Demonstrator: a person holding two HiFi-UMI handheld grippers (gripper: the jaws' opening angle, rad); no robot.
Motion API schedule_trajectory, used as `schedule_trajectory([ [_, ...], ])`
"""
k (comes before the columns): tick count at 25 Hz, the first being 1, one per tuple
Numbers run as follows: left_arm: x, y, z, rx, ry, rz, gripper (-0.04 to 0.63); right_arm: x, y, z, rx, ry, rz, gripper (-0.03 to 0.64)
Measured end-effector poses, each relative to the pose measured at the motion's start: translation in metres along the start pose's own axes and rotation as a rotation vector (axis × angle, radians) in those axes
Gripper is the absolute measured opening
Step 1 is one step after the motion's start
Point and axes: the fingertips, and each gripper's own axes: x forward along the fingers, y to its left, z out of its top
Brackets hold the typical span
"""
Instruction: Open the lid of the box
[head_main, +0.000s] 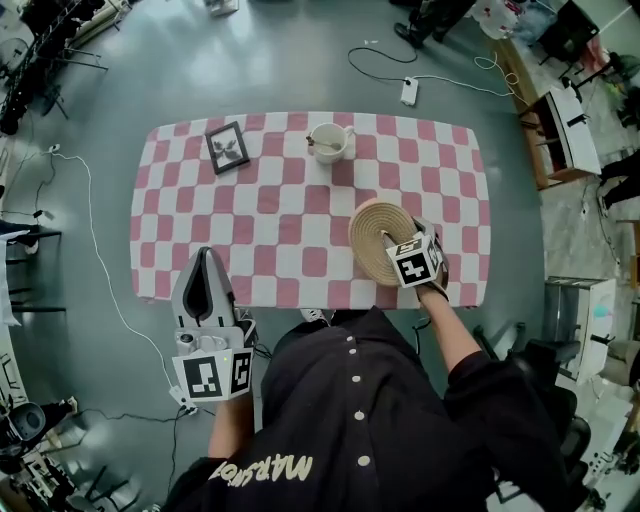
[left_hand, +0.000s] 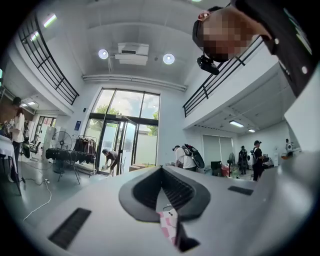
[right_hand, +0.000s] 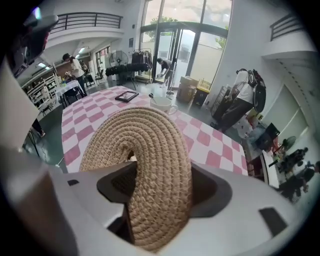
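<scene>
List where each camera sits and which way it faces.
Head view: on the person's head, looking steeply down at the checked table; shows dark jacket, left gripper, right gripper.
Left gripper view: on the left gripper, facing level toward glass doors; shows its shut jaws and that jacket.
Right gripper view: on the right gripper, angled down over the table; its jaws clamp the woven lid.
Shared: head and right gripper views both show lid, mug, picture frame.

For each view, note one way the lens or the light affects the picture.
Head view: the table edges bow outward. Left gripper view: round fisheye frame, dark corners, ceiling lamps glare. Right gripper view: the woven lid looms large near the lens; windows washed out.
</scene>
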Motion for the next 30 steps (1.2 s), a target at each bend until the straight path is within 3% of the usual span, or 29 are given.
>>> schedule_trajectory([
  [7,0.009,-0.012,0.012,0.001,-0.044,-0.052,0.006,-0.053,-0.020,0.039,0.078,-0.157,-0.017,0.305],
  [16,0.022,-0.030,0.015,-0.007,-0.069,-0.119,0.006,-0.155,-0.063,0.103,0.227,-0.480,-0.085,0.307],
  [30,0.031,-0.039,0.030,0.011,-0.109,-0.145,0.006,-0.292,-0.102,0.150,0.280,-0.862,-0.170,0.308],
])
